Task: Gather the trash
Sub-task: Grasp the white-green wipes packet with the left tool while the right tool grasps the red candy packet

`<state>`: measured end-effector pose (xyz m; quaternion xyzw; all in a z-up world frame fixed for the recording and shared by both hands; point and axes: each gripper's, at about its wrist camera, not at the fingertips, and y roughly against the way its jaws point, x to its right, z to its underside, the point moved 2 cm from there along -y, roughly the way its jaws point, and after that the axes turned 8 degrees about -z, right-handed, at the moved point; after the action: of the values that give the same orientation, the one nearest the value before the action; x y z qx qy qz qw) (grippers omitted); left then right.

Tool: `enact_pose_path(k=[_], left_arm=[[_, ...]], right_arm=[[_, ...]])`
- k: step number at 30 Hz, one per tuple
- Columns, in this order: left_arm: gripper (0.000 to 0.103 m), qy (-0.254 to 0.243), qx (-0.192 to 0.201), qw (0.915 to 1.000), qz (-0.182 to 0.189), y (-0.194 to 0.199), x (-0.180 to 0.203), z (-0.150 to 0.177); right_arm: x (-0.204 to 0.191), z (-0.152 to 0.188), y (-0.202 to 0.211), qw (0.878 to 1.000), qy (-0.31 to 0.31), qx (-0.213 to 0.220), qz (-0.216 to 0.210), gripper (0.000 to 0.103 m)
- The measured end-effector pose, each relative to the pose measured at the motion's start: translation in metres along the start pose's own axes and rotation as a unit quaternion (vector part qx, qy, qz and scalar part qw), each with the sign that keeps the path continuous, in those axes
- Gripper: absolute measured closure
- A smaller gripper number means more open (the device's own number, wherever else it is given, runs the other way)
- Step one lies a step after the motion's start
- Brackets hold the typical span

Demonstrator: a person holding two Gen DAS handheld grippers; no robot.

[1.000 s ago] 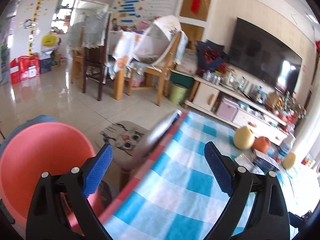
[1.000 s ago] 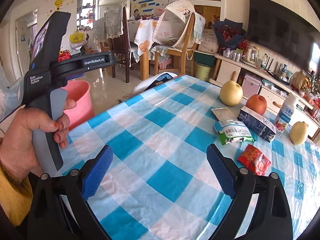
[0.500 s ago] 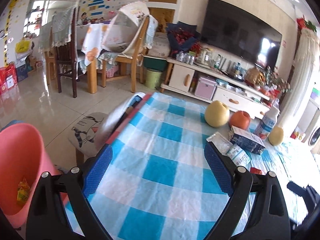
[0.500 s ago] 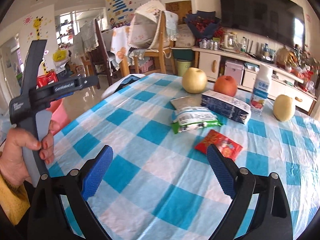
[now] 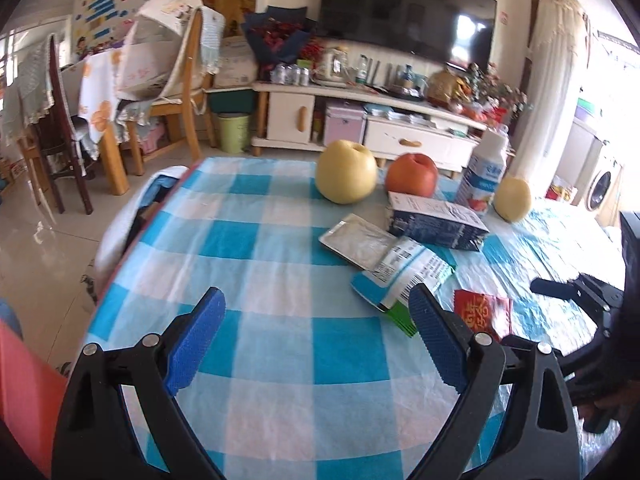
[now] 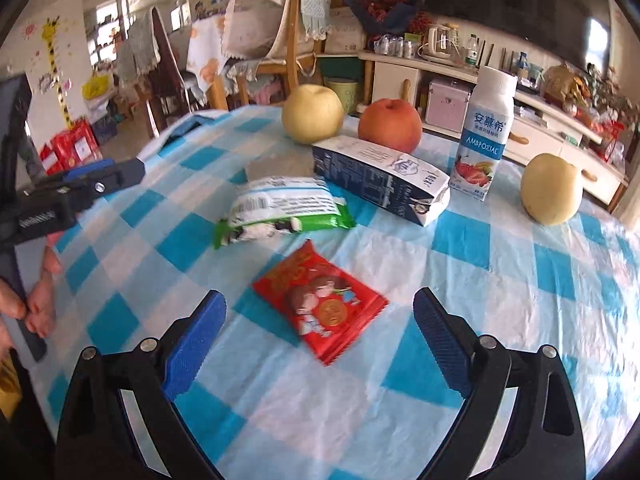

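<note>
Both grippers hang wide open and empty above the checked tablecloth [image 6: 500, 248]. Right gripper [image 6: 319, 320] has the flat red wrapper [image 6: 320, 304] lying just ahead between its fingers; left gripper [image 5: 316, 322] faces bare cloth, a green-and-white snack bag [image 5: 404, 276] ahead to its right.

Both wrist views low over table [image 5: 280, 360], overlapping.

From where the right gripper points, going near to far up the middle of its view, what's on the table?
Red packet → green and white bag → dark blue carton → red apple.
</note>
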<state>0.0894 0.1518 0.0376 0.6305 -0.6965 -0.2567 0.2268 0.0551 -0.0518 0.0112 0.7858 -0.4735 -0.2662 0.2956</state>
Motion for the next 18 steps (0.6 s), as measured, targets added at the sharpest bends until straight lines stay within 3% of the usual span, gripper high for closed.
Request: enact_pose_path(k=[5,12,18], left_arm=[[0.01,-0.043,-0.025,0.9981,0.037,-0.019,0.023,0.001],[0.01,-0.122,-0.026,0.9899,0.067,-0.041,0.06,0.001],[0.01,-0.122,-0.047,0.9874,0.089,-0.066,0.072,-0.007]], right_arm=[[0.018,-0.001,-0.02,0.999,0.016,-0.027,-0.023,0.009],[0.022,-0.001,-0.028,0.997,0.013,-0.042,-0.056,0.009],[0.011,0.001,-0.034,0.997,0.037,-0.059,-0.035,0.009]])
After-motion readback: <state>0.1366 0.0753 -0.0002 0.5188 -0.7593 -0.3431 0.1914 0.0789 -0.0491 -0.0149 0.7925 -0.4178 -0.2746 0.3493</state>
